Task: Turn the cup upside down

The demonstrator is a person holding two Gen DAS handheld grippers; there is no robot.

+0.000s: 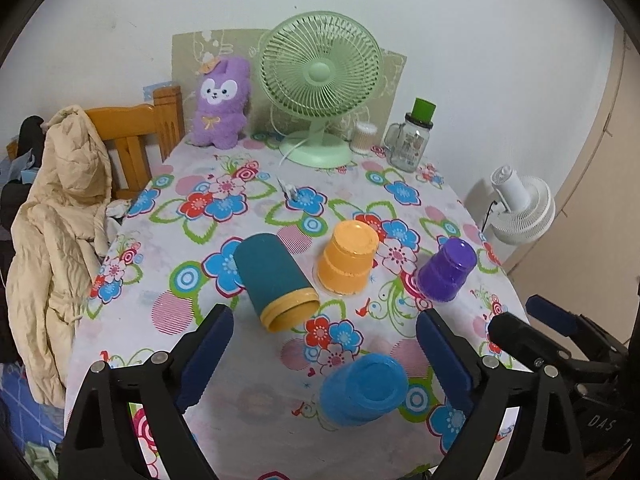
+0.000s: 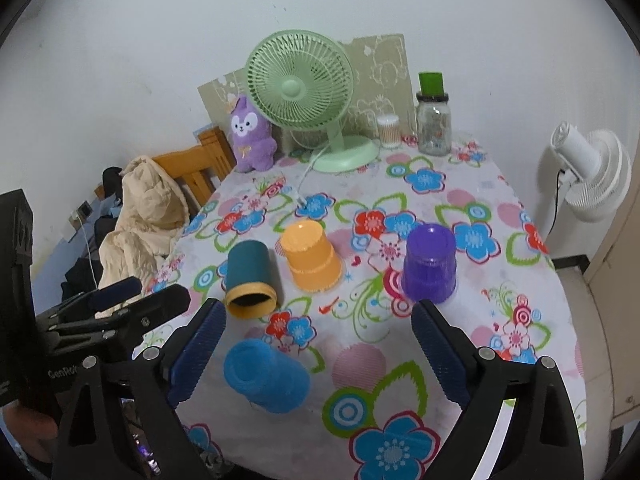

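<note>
A teal cup with a yellow rim (image 1: 272, 280) lies on its side on the floral tablecloth, mouth toward me; it also shows in the right wrist view (image 2: 249, 278). An orange cup (image 1: 348, 258) (image 2: 312, 258), a purple cup (image 1: 447, 270) (image 2: 430, 264) and a blue cup (image 1: 362, 390) (image 2: 266, 376) stand upside down. My left gripper (image 1: 324, 352) is open and empty above the blue cup. My right gripper (image 2: 318, 344) is open and empty, with the blue cup near its left finger.
A green desk fan (image 1: 320, 88), a purple plush toy (image 1: 222, 104), a glass jar with a green lid (image 1: 412, 140) and a cotton swab tub (image 1: 363, 136) stand at the back. A wooden chair with a beige jacket (image 1: 56, 216) is left. A white fan (image 2: 588, 172) is right.
</note>
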